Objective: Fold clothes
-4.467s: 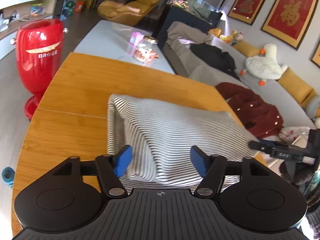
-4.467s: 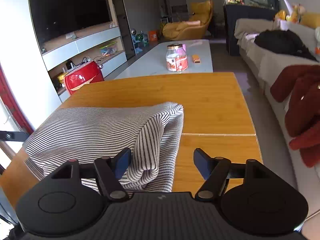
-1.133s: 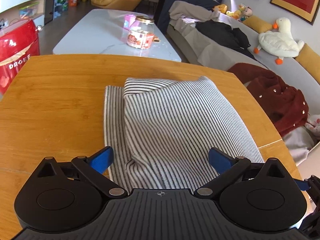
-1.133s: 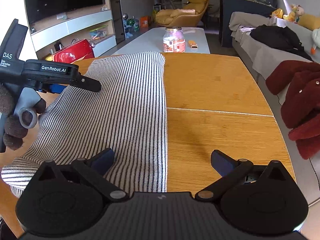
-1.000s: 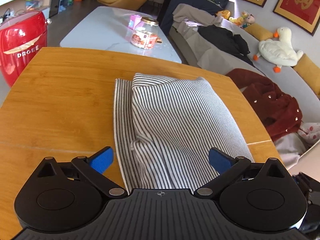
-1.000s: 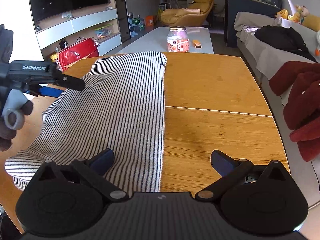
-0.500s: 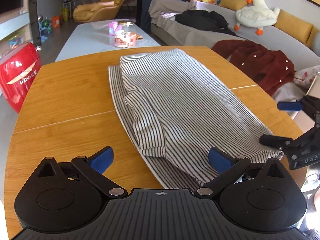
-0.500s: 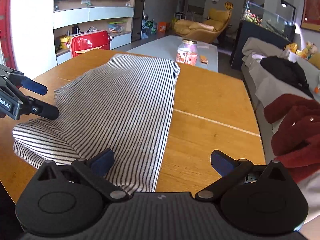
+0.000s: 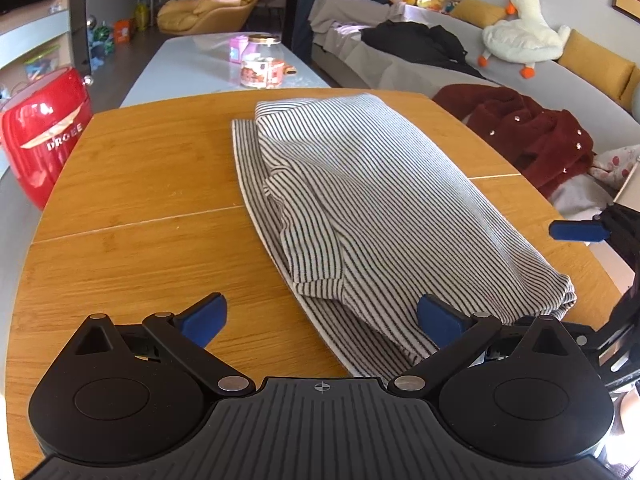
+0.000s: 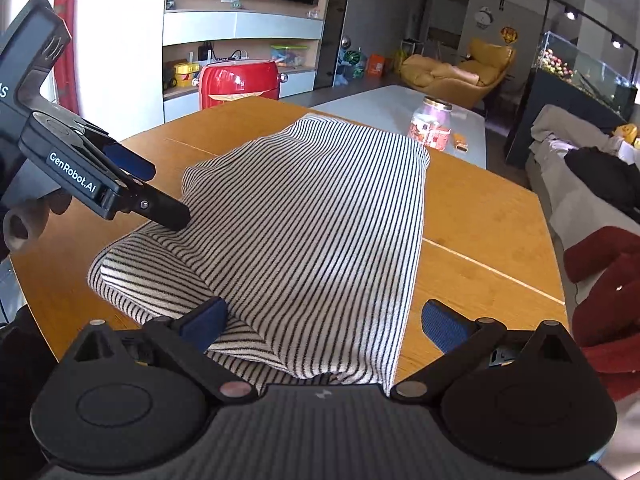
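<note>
A black-and-white striped garment (image 9: 360, 200) lies folded into a long strip on the wooden table (image 9: 140, 168). It also shows in the right wrist view (image 10: 304, 232). My left gripper (image 9: 320, 316) is open and empty, just above the garment's near end. It appears from the side in the right wrist view (image 10: 160, 196), at the garment's left edge. My right gripper (image 10: 324, 320) is open and empty over the garment's near end. One blue fingertip (image 9: 580, 231) of it shows at the right in the left wrist view.
A red appliance (image 9: 40, 136) stands left of the table. A jar (image 9: 262, 68) sits on the pale coffee table (image 9: 180, 76) beyond. A grey sofa (image 9: 420, 68) at the right holds a dark red coat (image 9: 532, 136) and black clothes. The table's right edge is close.
Both grippers opened wider and let go of the garment, which now lies flat in a long fold. Both have drawn back toward its near end and turned their views.
</note>
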`<state>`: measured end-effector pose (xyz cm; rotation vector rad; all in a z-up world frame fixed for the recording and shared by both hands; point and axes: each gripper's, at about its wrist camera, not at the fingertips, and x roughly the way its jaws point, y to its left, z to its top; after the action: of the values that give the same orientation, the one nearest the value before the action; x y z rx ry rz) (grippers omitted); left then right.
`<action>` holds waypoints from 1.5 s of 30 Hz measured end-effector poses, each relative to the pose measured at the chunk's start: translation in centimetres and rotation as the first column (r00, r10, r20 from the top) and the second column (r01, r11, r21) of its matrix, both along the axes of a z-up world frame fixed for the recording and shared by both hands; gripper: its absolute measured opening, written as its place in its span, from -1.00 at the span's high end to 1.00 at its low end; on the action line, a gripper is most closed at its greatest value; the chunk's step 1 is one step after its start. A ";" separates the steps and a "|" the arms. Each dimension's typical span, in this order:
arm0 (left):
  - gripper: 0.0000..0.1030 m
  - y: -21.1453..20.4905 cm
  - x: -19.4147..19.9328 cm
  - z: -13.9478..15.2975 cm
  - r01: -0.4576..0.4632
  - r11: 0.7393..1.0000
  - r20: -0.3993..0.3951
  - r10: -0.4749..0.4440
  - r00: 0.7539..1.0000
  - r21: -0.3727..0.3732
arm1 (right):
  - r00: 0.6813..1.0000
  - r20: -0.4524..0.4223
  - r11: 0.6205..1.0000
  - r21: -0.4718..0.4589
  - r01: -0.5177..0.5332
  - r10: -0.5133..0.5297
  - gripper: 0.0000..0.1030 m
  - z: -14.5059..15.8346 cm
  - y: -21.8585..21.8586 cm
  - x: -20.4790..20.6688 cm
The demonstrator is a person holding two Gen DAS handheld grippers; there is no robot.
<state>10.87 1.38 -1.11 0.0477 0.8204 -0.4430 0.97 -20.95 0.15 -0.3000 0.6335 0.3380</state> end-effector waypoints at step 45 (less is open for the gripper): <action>-1.00 -0.1 -3.8 1.1 0.125 0.988 0.118 -0.135 0.984 0.091 | 0.950 0.123 0.958 -0.078 -0.278 0.286 -0.04 0.1 4.9 -3.9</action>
<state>7.09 1.32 -0.05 0.2055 0.7153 -0.5239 -2.88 -16.04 0.25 -0.4691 0.4690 0.5690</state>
